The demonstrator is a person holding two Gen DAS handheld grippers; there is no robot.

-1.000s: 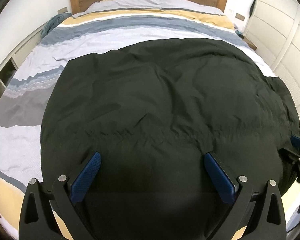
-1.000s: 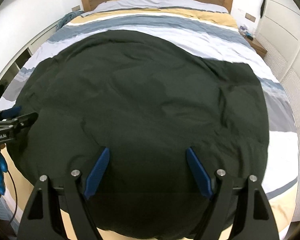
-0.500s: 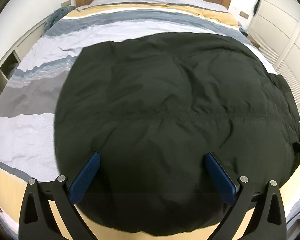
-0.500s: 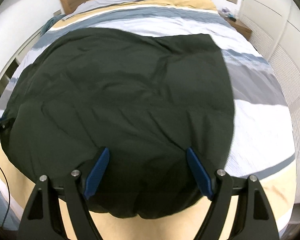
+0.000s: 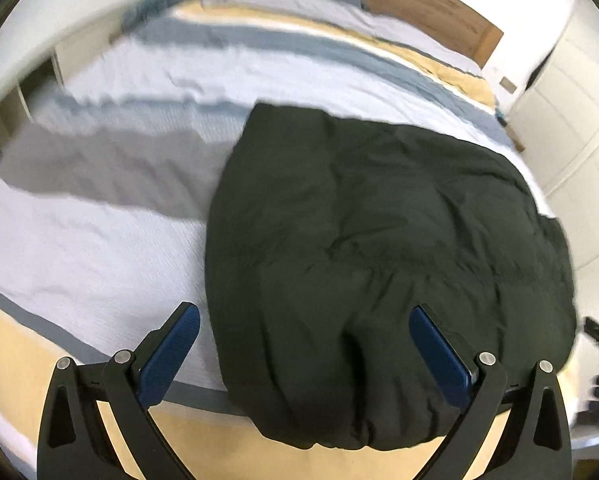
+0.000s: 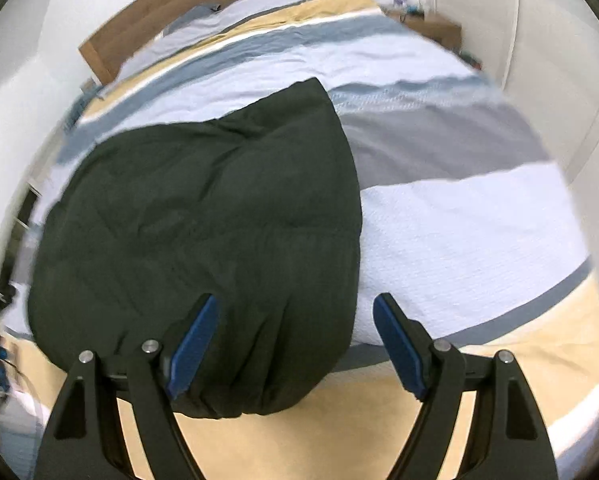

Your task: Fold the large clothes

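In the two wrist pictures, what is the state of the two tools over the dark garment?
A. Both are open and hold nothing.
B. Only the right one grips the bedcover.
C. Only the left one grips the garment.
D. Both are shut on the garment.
A: the left tool and right tool both have their blue pads wide apart, with the garment lying loose on the bed between them.

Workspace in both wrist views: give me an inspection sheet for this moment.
Surface: bed with striped cover, grey, white, blue and yellow bands.
Job's things: dark garment lies bunched on the cover, near edge puckered.
Clutter: small items on the nightstand, too blurred to name.
Grippers: left gripper and right gripper both open, holding nothing.
Cables: nothing seen.
Surroundings: wooden headboard, white wardrobe.
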